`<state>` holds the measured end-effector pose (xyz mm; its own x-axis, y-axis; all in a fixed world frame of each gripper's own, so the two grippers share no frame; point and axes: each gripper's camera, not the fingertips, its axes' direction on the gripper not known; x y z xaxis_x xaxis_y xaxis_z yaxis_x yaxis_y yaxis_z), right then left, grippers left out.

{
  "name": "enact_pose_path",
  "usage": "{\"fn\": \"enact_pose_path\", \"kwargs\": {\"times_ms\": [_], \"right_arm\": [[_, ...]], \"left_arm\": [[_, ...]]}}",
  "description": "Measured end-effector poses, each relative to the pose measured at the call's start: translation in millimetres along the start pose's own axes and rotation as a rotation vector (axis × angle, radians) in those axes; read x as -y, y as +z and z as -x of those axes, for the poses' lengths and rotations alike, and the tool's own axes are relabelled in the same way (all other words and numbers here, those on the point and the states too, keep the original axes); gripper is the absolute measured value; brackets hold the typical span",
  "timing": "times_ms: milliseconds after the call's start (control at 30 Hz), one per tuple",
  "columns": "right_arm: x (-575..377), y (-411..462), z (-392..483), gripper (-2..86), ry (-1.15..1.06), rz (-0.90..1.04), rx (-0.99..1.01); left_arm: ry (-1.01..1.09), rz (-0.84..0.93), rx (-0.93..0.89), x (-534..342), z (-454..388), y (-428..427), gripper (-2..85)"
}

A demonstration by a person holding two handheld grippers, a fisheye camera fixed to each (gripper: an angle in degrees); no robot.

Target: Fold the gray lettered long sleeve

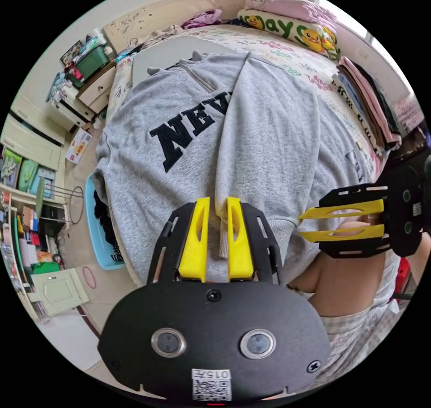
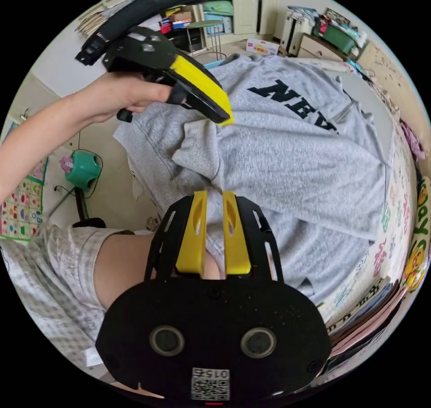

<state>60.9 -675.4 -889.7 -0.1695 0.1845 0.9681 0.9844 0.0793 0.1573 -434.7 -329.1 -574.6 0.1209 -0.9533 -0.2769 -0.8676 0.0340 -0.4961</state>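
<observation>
Nearby, a pile of folded clothes (image 1: 368,107) lies on the bed (image 1: 287,57) beside the gray lettered long sleeve (image 1: 188,125), spread flat on that bed; the left gripper (image 1: 218,208) pinches its folded-over sleeve cuff (image 1: 223,241); the right gripper (image 2: 214,195), jaws narrowly apart, sits at the shirt's hem, grip unclear.

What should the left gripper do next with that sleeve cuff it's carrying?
Probably lower the cuff onto the sweatshirt near the hem and let go. The left gripper is pinching the cuff, and the sleeve already lies folded across the chest, covering part of the lettering. The right gripper appears closed on the hem edge, steadying the body.
</observation>
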Motion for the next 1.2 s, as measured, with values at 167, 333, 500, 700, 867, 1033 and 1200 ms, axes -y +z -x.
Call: {"fn": "enact_pose_path", "kwargs": {"times_ms": [167,333,500,700,867,1033,1200], "right_arm": [[-62.0,-43.1,4.4,6.8,0.198,-0.09,0.071],[-127.1,-76.4,20.7,5.3,0.275,-0.261,0.184],[-147.4,-80.2,47.9,5.7,0.254,-0.232,0.176],[-155.7,-86.6,82.3,5.8,0.239,-0.284,0.176],[-148.2,-75.6,103.6,5.8,0.247,-0.232,0.154],[-111.7,-66.9,118.2,5.9,0.241,-0.188,0.122],[-51.4,-73.6,130.8,5.8,0.24,-0.257,0.023]], "left_arm": [[-0.127,-0.034,0.014,-47.0,34.2,-37.1,7.1],[-0.217,-0.111,-0.002,-108.1,68.4,-78.8,6.7],[-0.39,-0.354,-0.083,-176.6,123.6,-150.7,6.4],[-0.57,-0.584,-0.136,-248.9,199.2,-191.9,6.4],[-0.82,-0.557,-0.306,-307.9,286.9,-144.8,7.1],[-1.077,-0.613,-0.478,-367.2,366.4,-85.5,5.6],[-1.258,-0.608,-0.727,-396.9,453.6,-19.7,8.1]]}}
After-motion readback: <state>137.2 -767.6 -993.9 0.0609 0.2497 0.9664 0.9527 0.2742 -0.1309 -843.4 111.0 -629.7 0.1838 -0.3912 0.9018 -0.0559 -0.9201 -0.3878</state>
